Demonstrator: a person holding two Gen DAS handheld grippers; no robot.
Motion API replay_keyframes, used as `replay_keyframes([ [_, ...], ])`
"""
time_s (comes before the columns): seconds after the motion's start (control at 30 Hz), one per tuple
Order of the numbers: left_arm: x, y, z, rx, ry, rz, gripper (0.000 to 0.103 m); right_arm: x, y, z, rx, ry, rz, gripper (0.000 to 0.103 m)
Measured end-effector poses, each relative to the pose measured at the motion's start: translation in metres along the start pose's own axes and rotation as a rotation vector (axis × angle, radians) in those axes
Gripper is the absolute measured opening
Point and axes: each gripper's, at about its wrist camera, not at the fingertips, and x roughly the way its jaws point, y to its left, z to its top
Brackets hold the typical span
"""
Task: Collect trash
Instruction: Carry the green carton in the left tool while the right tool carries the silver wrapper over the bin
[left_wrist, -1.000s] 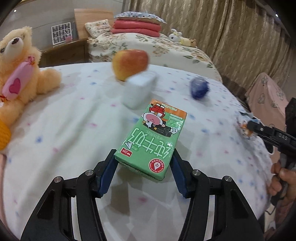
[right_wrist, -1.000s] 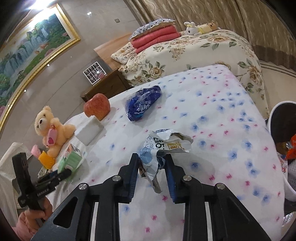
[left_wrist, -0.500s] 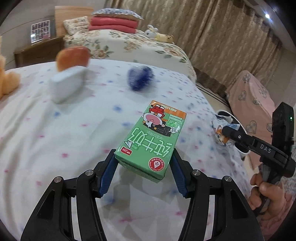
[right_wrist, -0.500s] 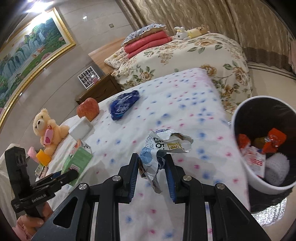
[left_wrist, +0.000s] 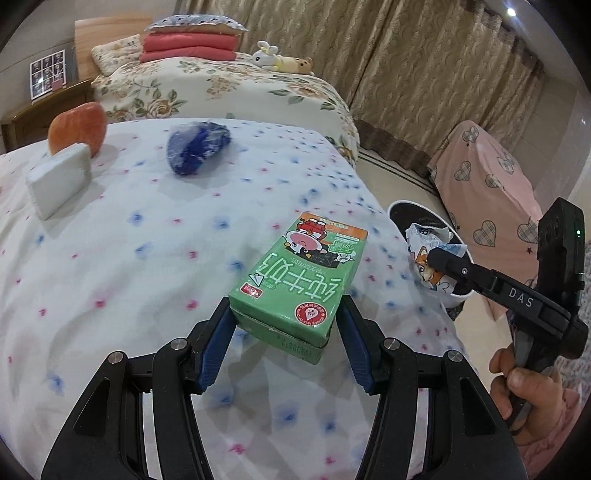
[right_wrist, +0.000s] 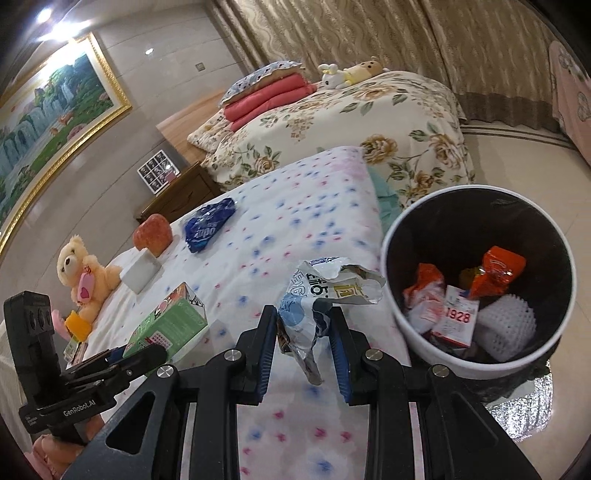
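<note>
1. The left gripper (left_wrist: 283, 328) was clamped on a green milk carton (left_wrist: 299, 280), its blue pads pressed against the carton's two sides; the carton was held clear above the dotted bedspread (left_wrist: 147, 258).
2. The right gripper (right_wrist: 303, 339) was clamped on a crumpled white-and-blue snack wrapper (right_wrist: 325, 291), which rose between the pads and spread open above them.
3. In the left wrist view, the right gripper (left_wrist: 439, 258) appeared at the right edge, carried by a hand (left_wrist: 524, 384), with the wrapper (left_wrist: 428, 251) at its tip over the rim of the bin (left_wrist: 406, 206).
4. The white-walled trash bin (right_wrist: 413, 332) stood on the floor just beside the bed's corner, to the right of the held wrapper; it contained orange packets (right_wrist: 498, 269), a slip marked "1928" (right_wrist: 456, 317) and a white foam net (right_wrist: 506, 325).
5. A blue packet (right_wrist: 208, 229) lay on the bedspread well apart from both grippers.
6. An apple (right_wrist: 153, 234) rested against a white block (right_wrist: 140, 273); a teddy bear (right_wrist: 83, 273) sat near them.
</note>
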Motion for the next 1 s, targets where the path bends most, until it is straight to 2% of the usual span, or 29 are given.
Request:
replay_keyframes([
  [1.0, 0.045, -0.094, 0.028, 0.151, 0.019, -0.071, 0.056, -0.033, -0.081, 0.013, 0.143, -0.058, -0.079, 0.029],
])
